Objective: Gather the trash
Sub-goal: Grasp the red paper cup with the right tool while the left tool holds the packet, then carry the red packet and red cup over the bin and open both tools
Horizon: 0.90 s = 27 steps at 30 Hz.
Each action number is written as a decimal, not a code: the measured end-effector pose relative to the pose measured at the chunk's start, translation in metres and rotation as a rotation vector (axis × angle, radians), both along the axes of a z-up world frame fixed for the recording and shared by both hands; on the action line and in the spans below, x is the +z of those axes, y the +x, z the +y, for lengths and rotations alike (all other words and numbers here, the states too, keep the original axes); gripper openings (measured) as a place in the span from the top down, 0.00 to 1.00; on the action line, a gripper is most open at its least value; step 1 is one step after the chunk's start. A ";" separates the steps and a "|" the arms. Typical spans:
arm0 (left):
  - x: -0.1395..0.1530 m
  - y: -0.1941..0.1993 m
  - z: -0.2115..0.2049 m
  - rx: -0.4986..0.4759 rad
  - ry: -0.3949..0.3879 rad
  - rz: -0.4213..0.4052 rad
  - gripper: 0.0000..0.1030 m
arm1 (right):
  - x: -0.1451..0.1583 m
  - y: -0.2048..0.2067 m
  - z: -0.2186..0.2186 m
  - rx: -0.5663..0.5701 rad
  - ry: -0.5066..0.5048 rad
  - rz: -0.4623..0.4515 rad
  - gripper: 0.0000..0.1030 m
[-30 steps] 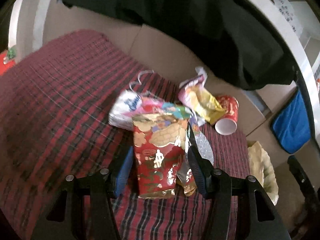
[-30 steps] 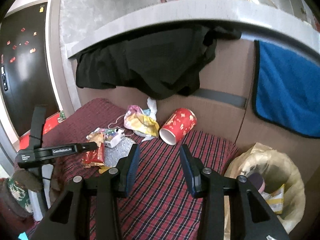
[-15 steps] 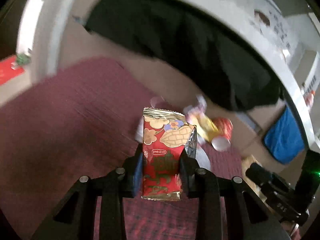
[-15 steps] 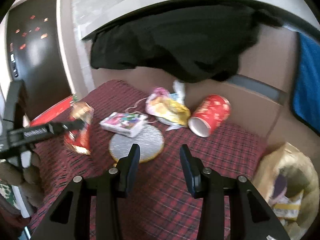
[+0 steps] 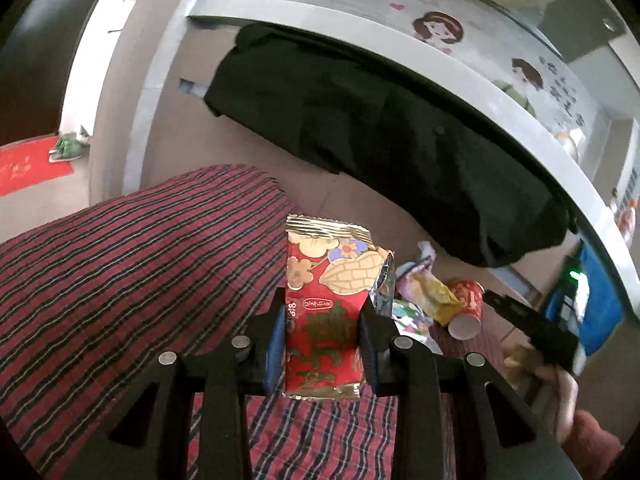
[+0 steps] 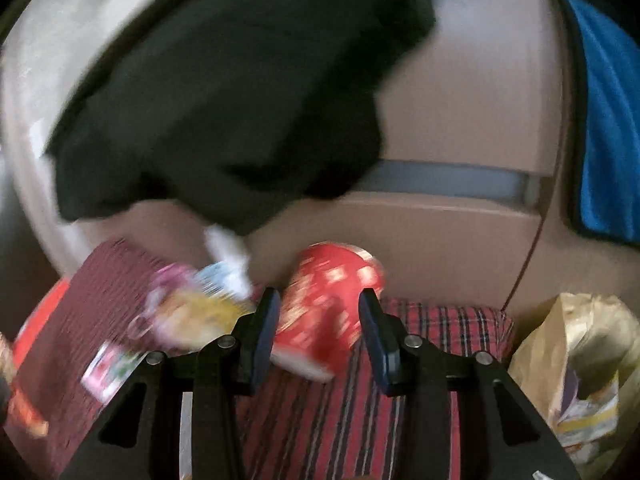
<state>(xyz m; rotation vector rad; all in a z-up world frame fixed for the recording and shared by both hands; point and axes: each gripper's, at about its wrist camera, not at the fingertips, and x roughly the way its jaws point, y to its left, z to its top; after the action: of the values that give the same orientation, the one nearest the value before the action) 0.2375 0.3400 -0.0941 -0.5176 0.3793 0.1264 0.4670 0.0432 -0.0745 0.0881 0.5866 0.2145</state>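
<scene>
My left gripper (image 5: 322, 322) is shut on a red and gold snack packet (image 5: 326, 308) and holds it upright above the red plaid cover (image 5: 120, 264). In the blurred right wrist view my right gripper (image 6: 318, 322) is open, its jaws on either side of a red paper cup (image 6: 324, 304) that lies on its side; I cannot tell if they touch it. The cup also shows in the left wrist view (image 5: 464, 306). A yellow and pink wrapper (image 6: 188, 312) and a small colourful packet (image 6: 112, 368) lie left of the cup.
A yellowish trash bag (image 6: 580, 364) holding wrappers stands open at the right end of the cover. A black garment (image 6: 224, 120) hangs above the brown backrest (image 6: 452, 240). A blue cloth (image 6: 608, 120) hangs at the right. The right gripper shows in the left wrist view (image 5: 532, 332).
My left gripper closed on the snack packet and lifted it off the cover. My right gripper moved forward until the red cup lay between its open jaws.
</scene>
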 end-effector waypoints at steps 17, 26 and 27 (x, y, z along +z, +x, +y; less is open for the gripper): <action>-0.001 0.006 -0.004 -0.015 -0.011 0.036 0.67 | -0.026 0.023 0.019 0.092 0.020 0.142 0.50; 0.034 -0.005 -0.051 -0.055 0.067 0.010 0.67 | 0.020 -0.052 -0.023 0.158 0.107 0.046 0.50; 0.040 -0.006 -0.061 -0.062 0.083 0.003 0.67 | 0.026 -0.065 -0.027 0.168 0.100 0.023 0.50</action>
<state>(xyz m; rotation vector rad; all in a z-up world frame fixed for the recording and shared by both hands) 0.2311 0.2793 -0.0538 -0.4240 0.3914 0.0832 0.4024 0.0162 -0.0488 0.1380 0.6063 0.4063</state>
